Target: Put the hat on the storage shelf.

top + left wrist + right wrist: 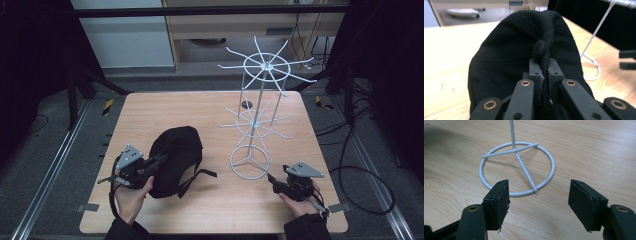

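The black cap (176,161) lies on the tabletop (150,112) at about eight o'clock from the middle, crown up, with its strap trailing out toward four o'clock. The left hand-held gripper (541,68) has its jaws closed tight on a fold of fabric along the cap's top seam, just below the round button (539,50) at the crown; in the high view the same left hand-held gripper (150,166) sits at the cap's nine o'clock edge. The white wire rack (255,120) stands upright at about two o'clock from the cap, well apart from it, with its ring base (517,168) flat on the wood and two tiers of spokes above. The right hand-held gripper (539,205) is spread wide and holds nothing, pointed at the ring base from the five o'clock side, near it but not touching. This looks like the pick-up step: the cap is pinched but not yet lifted, and hanging it on the rack seems the likely aim. The next move probably calls for raising the cap clear of the tabletop and carrying it toward a spoke, while the right hand-held gripper might close on the base or stem to steady the light rack against tipping.
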Demonstrator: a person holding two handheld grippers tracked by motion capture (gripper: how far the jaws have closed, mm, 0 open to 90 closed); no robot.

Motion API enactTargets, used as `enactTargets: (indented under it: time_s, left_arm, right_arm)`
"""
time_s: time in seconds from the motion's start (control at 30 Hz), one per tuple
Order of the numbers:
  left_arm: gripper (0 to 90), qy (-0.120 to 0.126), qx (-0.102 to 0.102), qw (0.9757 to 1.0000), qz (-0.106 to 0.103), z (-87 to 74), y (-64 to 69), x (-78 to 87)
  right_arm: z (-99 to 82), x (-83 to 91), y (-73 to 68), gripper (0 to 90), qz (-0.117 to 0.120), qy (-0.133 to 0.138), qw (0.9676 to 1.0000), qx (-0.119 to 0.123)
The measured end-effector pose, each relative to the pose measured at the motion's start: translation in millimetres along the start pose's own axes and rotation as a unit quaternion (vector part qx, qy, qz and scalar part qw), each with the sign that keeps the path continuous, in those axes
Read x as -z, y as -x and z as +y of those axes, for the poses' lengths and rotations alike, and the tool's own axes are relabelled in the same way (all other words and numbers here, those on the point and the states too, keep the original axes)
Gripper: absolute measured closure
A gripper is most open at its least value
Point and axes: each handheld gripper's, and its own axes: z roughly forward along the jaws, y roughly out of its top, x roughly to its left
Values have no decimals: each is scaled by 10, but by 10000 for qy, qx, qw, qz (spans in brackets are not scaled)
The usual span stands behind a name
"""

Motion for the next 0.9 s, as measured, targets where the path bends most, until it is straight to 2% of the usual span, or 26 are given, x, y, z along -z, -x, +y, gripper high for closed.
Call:
enactTargets:
  time_s: [0.2, 0.33, 0.43, 0.63, 0.9]
  left_arm:
    - [848, 472, 18, 9988, -105, 136, 5, 198]
    - [847, 843, 6, 9962, -221, 248, 34, 340]
    - [847, 1032, -27, 9943, -279, 323, 62, 408]
    - [847, 1428, -54, 9887, -457, 492, 118, 512]
    - [847, 1928, -98, 9785, -730, 674, 224, 626]
  right_arm:
    - [-1, -5, -1, 330, -15, -12, 10000, -1]
    - [-5, -12, 1, 328, -28, -23, 10000, 12]
    - [-6, -9, 3, 326, -32, -24, 10000, -4]
    - [-7, -9, 7, 323, -69, -4, 10000, 13]
    - [-9, -12, 11, 321, -90, 6, 10000, 32]
